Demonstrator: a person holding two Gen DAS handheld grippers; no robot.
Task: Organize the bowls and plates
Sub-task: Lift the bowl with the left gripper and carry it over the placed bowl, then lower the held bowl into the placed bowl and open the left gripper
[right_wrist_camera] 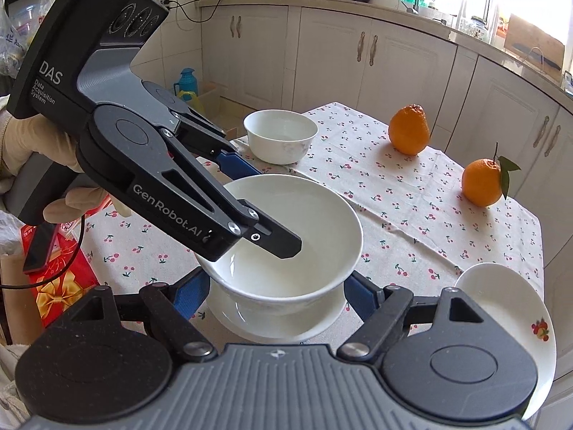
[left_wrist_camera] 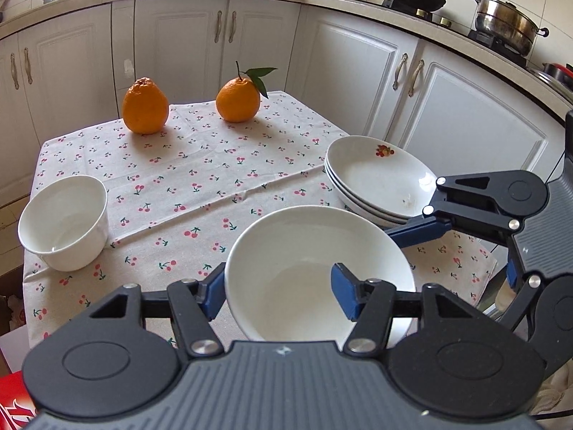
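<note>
A white flared bowl sits nested in a second white bowl on the cherry-print tablecloth. My left gripper straddles the upper bowl's near wall. One pad is outside the rim and the other is inside, away from the wall, so it is open. My right gripper hovers open just short of the two bowls, and its far finger reaches beside the upper bowl's right rim. A small round bowl stands apart. A stack of three plates lies near the table's edge.
Two oranges stand at the far side of the table. White kitchen cabinets surround the small table closely. A red box lies below the table's edge. A gloved hand holds the left gripper.
</note>
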